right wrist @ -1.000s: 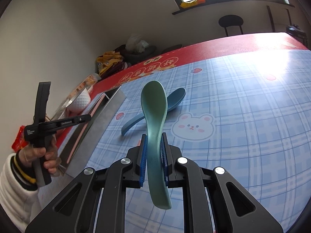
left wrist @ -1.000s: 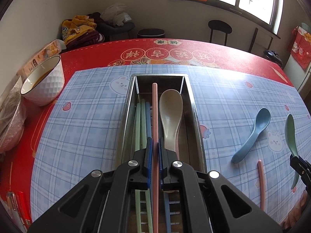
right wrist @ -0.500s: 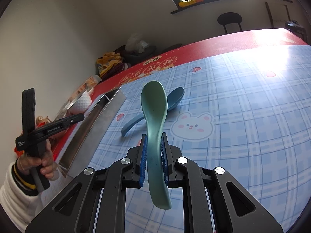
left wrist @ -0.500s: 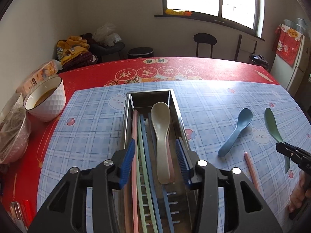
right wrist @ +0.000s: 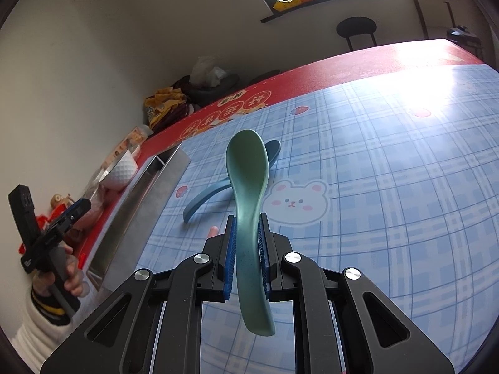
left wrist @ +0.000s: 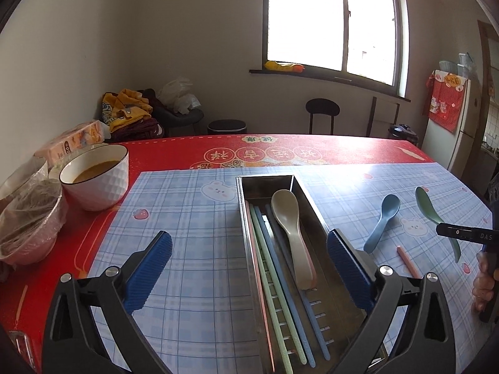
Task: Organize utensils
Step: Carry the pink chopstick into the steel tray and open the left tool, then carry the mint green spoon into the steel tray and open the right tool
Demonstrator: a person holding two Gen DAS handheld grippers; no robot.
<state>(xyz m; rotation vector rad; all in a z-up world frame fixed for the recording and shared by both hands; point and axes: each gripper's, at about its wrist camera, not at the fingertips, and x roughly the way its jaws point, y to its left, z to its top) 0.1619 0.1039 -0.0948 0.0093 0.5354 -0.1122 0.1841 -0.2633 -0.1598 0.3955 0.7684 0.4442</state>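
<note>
1. Left wrist view: the left gripper point(left wrist: 249, 254) has just been opening its jaws and they now stand spread wide, the blue ribbed pads point(left wrist: 149, 269) pressing on nothing.
2. Between and beyond the pads lies the long stainless-steel utensil tray point(left wrist: 307, 191), set lengthwise on the blue plaid placemat with bear prints point(left wrist: 193, 218).
3. Inside the tray a beige plastic soup spoon point(left wrist: 291, 227) lies bowl away from the camera, beside a pink chopstick point(left wrist: 257, 268), a pale green chopstick point(left wrist: 271, 283) and blue chopsticks point(left wrist: 288, 283) resting lengthwise.
4. To the right of the tray, on the placemat, lie a blue plastic soup spoon point(left wrist: 382, 221) and a second pink chopstick point(left wrist: 407, 260), apart from each other.
5. A white textured bowl with brown liquid point(left wrist: 96, 180) stands on the red tablecloth point(left wrist: 343, 152) at the left.
6. Right wrist view: the right gripper point(right wrist: 246, 258) is clenched on the handle of a green plastic soup spoon point(right wrist: 248, 171), held above the placemat with its bowl pointing away.
7. The blue spoon lies on the placemat just behind the green one; the tray sits to the left.
8. At the far left a hand point(right wrist: 67, 280) in a white sleeve holds the left gripper's handle.
</note>
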